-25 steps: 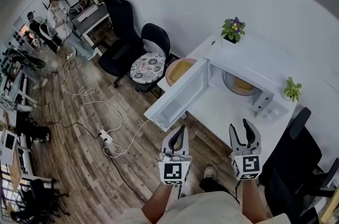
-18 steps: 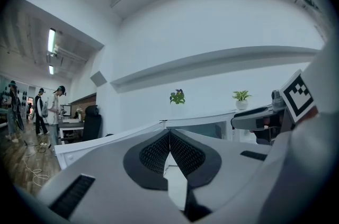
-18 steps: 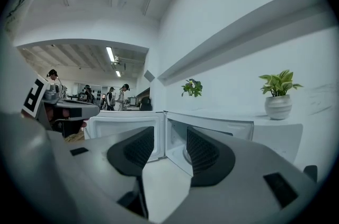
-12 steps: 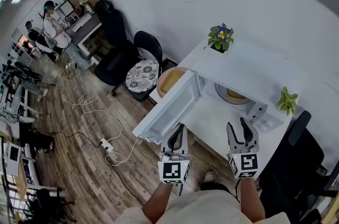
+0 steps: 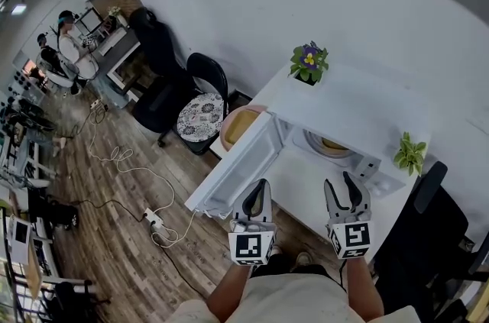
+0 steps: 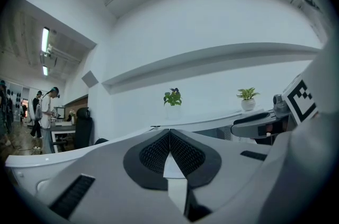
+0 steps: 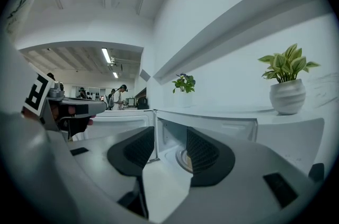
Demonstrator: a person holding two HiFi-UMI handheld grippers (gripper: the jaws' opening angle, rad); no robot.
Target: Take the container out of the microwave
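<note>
The white microwave (image 5: 359,111) stands on a white table (image 5: 302,180) with its door (image 5: 237,170) swung open to the left. Inside, a tan container (image 5: 331,145) rests on the round turntable, partly hidden under the microwave's top. Between my right gripper's jaws the container (image 7: 184,158) shows in the open cavity. My left gripper (image 5: 261,185) hangs in front of the door's edge, shut with nothing in it; its pads meet (image 6: 169,135). Near the table's front, my right gripper (image 5: 341,182) is open and empty, still short of the cavity (image 7: 170,135).
A purple-flowered plant (image 5: 308,60) and a green plant (image 5: 409,153) stand on the microwave's top. A round tan plate (image 5: 238,123) lies left of it. Chairs (image 5: 200,111) stand to the left, a black chair (image 5: 428,226) to the right. Cables and a power strip (image 5: 155,218) cross the floor. People (image 5: 70,46) are far off.
The head view has shifted: microwave and table sit further left and the cavity is more hidden under the top. Both grippers keep their places and states.
</note>
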